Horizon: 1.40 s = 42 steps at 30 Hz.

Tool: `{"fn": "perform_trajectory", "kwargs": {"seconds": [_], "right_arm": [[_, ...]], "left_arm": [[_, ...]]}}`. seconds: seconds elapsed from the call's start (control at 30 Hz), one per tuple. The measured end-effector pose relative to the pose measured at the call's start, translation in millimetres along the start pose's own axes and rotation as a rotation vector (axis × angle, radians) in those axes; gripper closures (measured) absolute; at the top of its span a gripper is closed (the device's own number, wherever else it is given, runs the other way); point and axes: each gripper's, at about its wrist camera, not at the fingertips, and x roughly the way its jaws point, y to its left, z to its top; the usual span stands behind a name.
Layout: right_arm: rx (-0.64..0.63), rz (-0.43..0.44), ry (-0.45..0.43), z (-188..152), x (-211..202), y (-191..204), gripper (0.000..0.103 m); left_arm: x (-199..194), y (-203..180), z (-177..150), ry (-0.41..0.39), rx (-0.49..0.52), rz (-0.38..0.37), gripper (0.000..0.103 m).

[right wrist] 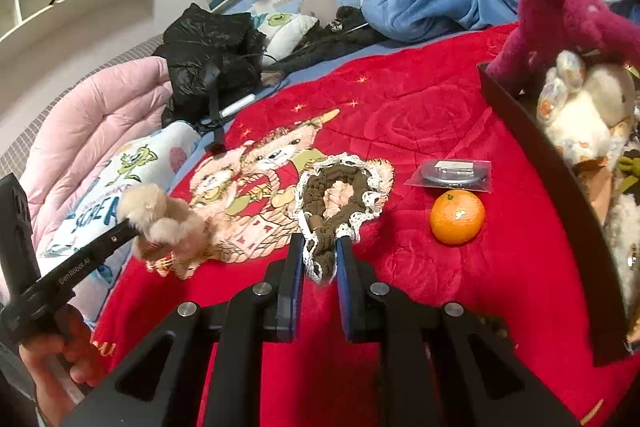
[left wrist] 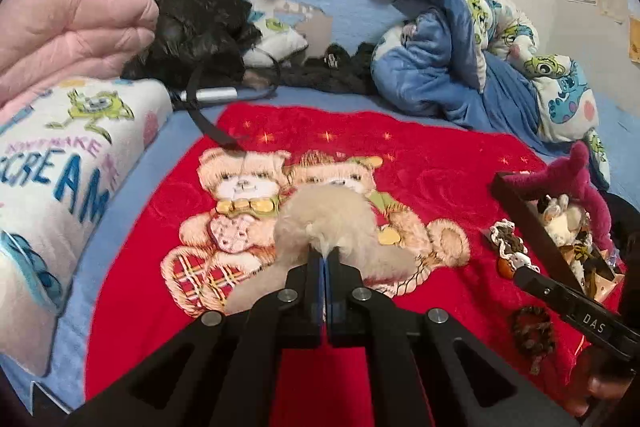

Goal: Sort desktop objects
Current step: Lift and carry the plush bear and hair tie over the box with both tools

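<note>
Left gripper jaws clamp a beige fluffy toy; right gripper jaws grip a brown crocheted scrunchie above the red blanket.

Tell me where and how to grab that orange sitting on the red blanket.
Grip the orange across its widest middle, coming from above: it is round, so lower pads would slip. Close from its left and right, since the flat packet lies just behind it.

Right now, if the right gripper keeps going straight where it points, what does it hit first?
Probably the red blanket. The right gripper, holding the brown crocheted scrunchie, points downward at the bed, left of the orange. Depth is unclear.
</note>
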Motion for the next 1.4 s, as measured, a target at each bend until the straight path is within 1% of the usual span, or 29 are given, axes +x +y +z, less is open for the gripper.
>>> {"fn": "perform_trajectory", "kwargs": {"seconds": [0.13, 0.3, 0.5, 0.6, 0.77, 0.9, 0.97, 1.1, 1.23, 1.33, 1.4], "right_arm": [[0.007, 0.01, -0.023, 2, -13, 0, 0.088], [0.011, 0.011, -0.047, 5, -31, 0, 0.088], [-0.005, -0.018, -0.078, 9, -61, -9, 0.088], [-0.008, -0.051, -0.097, 9, -84, -21, 0.088], [0.001, -0.123, -0.14, 12, -131, -52, 0.088], [0.01, -0.193, -0.177, 10, -174, -84, 0.088], [0.019, -0.239, -0.19, 6, -196, -104, 0.088], [0.072, -0.291, -0.217, -3, -234, -145, 0.088], [0.115, -0.307, -0.24, -11, -257, -175, 0.087], [0.122, -0.317, -0.233, -13, -259, -184, 0.087], [0.121, -0.302, -0.23, -13, -259, -187, 0.088]], "left_arm": [[-14, -14, 5, -0.018, 0.015, -0.016, 0.103], [-26, -40, 9, -0.032, 0.026, -0.055, 0.103], [-35, -94, 9, -0.032, 0.078, -0.129, 0.103], [-39, -127, 7, -0.028, 0.087, -0.185, 0.103], [-45, -184, 1, -0.021, 0.115, -0.264, 0.103], [-52, -241, -10, -0.01, 0.177, -0.331, 0.103], [-56, -262, -16, -0.015, 0.211, -0.35, 0.103], [-61, -306, -27, -0.009, 0.261, -0.401, 0.103], [-59, -332, -37, 0.0, 0.29, -0.416, 0.103], [-57, -343, -39, 0.011, 0.285, -0.425, 0.103], [-54, -346, -39, 0.016, 0.277, -0.427, 0.103]]}}
